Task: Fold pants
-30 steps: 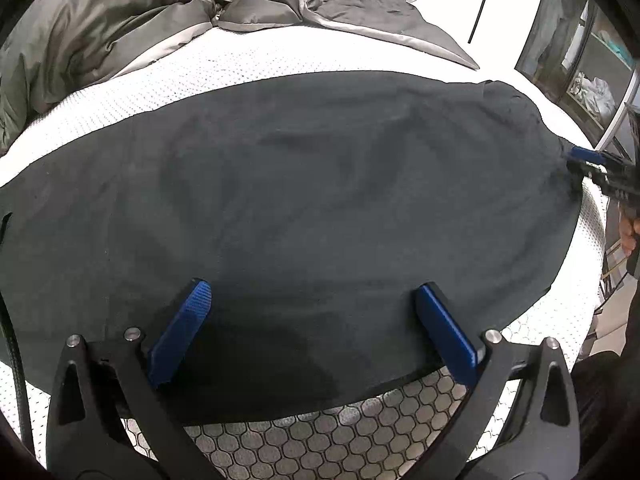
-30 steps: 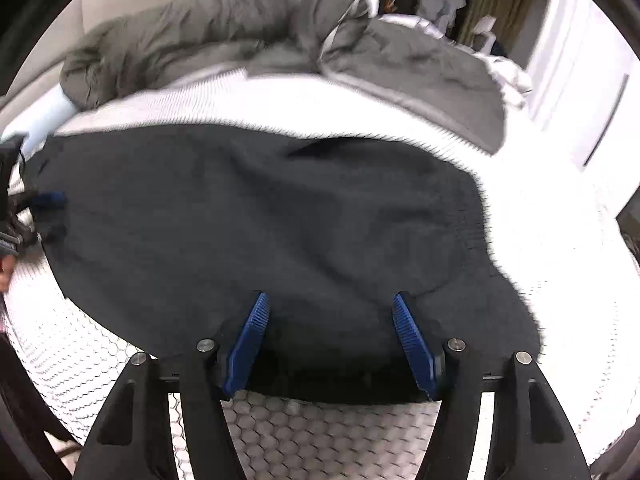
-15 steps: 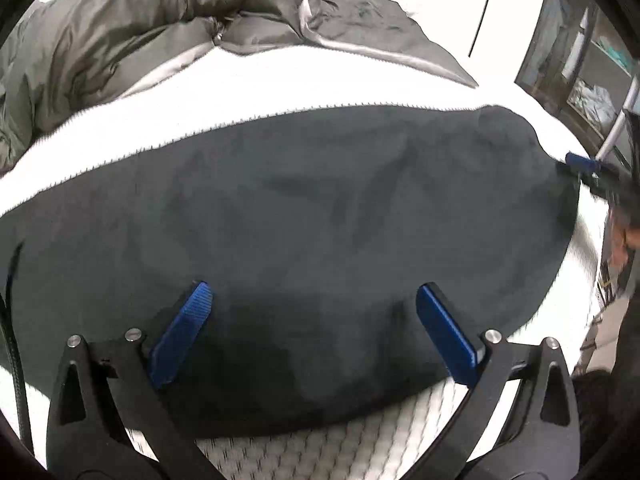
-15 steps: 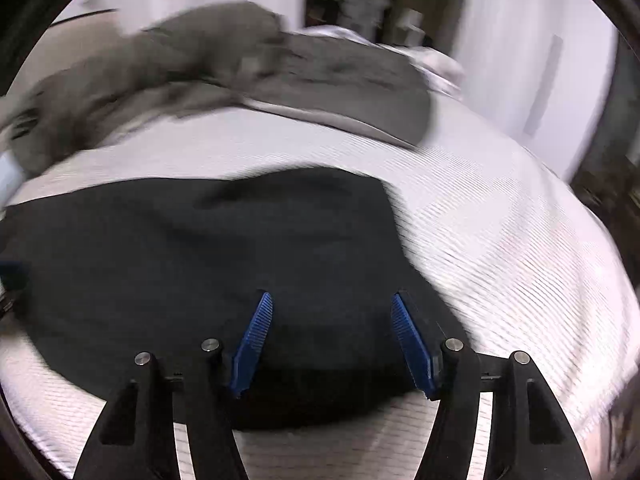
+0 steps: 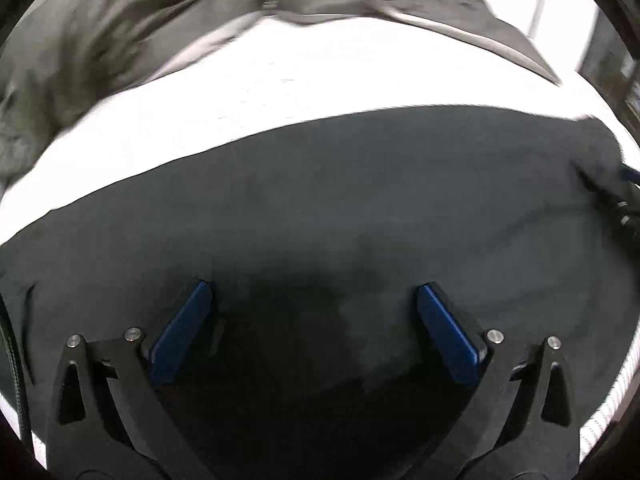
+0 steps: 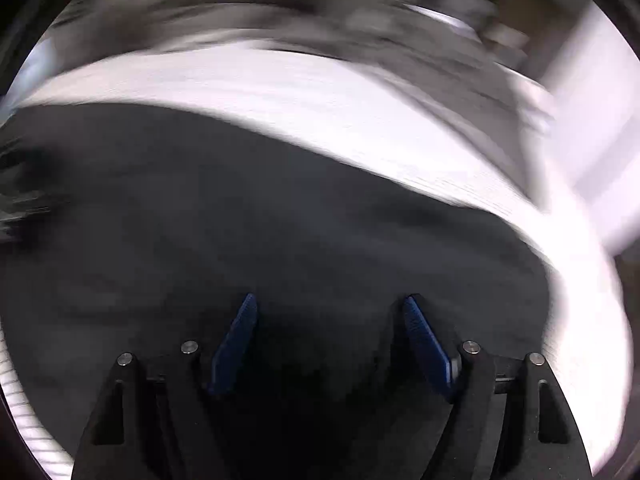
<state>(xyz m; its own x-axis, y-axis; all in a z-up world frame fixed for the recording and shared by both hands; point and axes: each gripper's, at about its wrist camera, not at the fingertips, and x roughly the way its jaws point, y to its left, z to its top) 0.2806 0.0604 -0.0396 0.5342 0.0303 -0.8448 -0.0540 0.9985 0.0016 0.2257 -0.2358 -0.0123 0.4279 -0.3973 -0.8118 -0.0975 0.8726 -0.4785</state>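
The black pants (image 5: 320, 200) lie flat across the white mattress and fill the lower half of both views; they also show in the right wrist view (image 6: 260, 220). My left gripper (image 5: 316, 308) is open, low over the near part of the fabric, with nothing between its blue pads. My right gripper (image 6: 328, 320) is open too, low over the pants near their right end. The right gripper's blue tip (image 5: 630, 174) shows at the far right edge of the left wrist view. Both views are motion-blurred.
A crumpled grey duvet (image 5: 120, 40) lies along the far side of the white mattress (image 5: 280, 92). The mattress edge (image 6: 580, 280) curves down on the right of the right wrist view. A black cable (image 5: 14, 360) hangs at the left edge.
Both grippers have moved forward and lower over the pants, so the near hem and the mattress strip in front of it have dropped out of view. Both stay open.
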